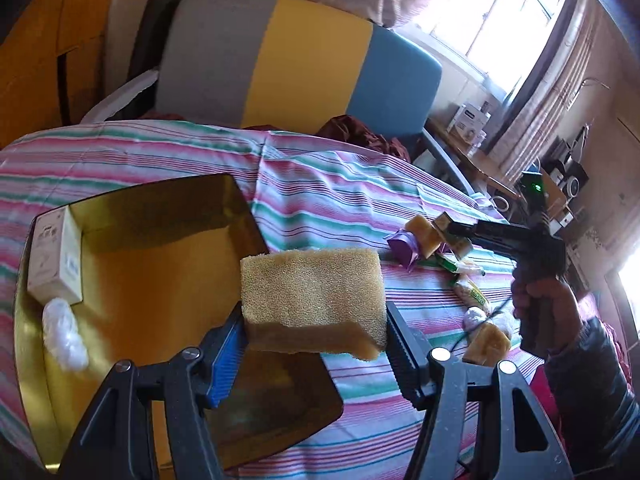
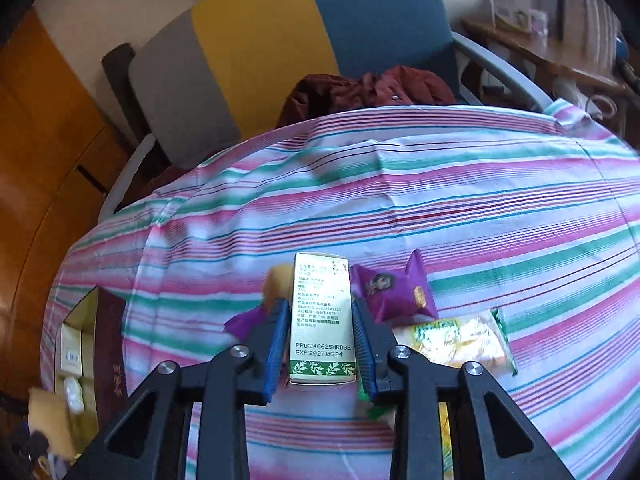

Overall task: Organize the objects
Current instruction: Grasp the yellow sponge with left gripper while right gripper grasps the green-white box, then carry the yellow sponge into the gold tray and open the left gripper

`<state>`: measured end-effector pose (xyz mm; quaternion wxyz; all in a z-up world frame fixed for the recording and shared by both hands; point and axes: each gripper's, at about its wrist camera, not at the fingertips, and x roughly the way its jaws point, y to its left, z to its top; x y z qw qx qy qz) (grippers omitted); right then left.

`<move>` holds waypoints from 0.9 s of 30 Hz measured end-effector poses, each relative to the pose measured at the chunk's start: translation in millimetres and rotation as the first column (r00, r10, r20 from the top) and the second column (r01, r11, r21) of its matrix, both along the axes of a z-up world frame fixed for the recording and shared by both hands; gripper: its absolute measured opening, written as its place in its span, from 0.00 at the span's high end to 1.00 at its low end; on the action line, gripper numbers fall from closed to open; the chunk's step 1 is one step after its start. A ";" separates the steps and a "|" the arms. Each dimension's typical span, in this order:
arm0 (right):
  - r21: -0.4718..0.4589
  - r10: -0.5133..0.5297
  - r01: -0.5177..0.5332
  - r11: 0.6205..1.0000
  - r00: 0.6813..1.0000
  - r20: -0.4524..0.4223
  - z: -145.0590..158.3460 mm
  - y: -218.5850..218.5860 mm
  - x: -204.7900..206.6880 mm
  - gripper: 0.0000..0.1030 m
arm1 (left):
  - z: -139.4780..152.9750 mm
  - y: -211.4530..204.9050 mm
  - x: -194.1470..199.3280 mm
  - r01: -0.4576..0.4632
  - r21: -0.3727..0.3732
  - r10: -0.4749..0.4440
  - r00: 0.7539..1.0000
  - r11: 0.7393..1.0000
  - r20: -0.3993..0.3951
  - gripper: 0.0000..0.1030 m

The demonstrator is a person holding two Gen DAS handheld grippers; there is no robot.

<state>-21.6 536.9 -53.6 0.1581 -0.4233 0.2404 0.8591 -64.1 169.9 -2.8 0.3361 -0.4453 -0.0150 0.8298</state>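
Note:
My left gripper (image 1: pixel 316 320) is shut on a tan sponge (image 1: pixel 312 296) and holds it above the right edge of a gold tin box (image 1: pixel 160 256). In the box lie a white carton (image 1: pixel 52 256) and a white plastic wad (image 1: pixel 66 334). My right gripper (image 2: pixel 322 340) is shut on a white and green carton (image 2: pixel 322 320), just above the striped cloth. It also shows in the left wrist view (image 1: pixel 452 236) over a pile of snacks. A purple snack packet (image 2: pixel 394 290) and a yellow-green packet (image 2: pixel 460 340) lie right beside it.
A striped cloth (image 2: pixel 440 200) covers the table. More sponges (image 1: pixel 486 344) and packets (image 1: pixel 472 294) lie at the right. A grey, yellow and blue chair (image 1: pixel 280 60) with a dark red garment (image 2: pixel 368 92) stands behind the table. A cluttered desk (image 1: pixel 472 152) stands by the window.

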 end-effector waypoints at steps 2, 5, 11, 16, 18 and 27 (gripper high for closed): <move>0.000 0.035 -0.035 0.999 0.999 -0.012 4.0 -16.3 7.8 0.69 | 0.3 -6.2 2.5 -0.009 0.004 0.009 1.000 1.000 -0.002 0.37; -0.002 0.100 -0.100 0.995 0.995 -0.008 2.9 -43.3 17.0 0.70 | 0.3 -17.2 6.6 -0.028 0.010 0.028 1.000 1.000 -0.003 0.37; 0.038 0.223 -0.226 0.973 0.972 0.070 -22.8 -98.6 24.3 0.70 | 5.8 -44.6 15.8 -0.070 0.011 0.070 0.997 0.997 -0.017 0.37; 0.067 0.264 -0.272 0.960 0.958 0.111 -42.1 -119.1 27.6 0.70 | 17.3 -94.3 17.7 -0.170 -0.011 0.169 0.984 0.985 -0.054 0.37; 0.071 0.281 -0.291 0.954 0.951 0.127 -50.1 -122.5 27.9 0.71 | 22.2 -124.3 16.6 -0.234 -0.023 0.232 0.970 0.972 -0.068 0.37; 0.106 0.302 -0.317 0.942 0.943 0.137 -49.0 -127.4 26.3 0.71 | 6.5 -201.2 21.2 -0.403 -0.104 0.399 0.915 0.909 -0.064 0.38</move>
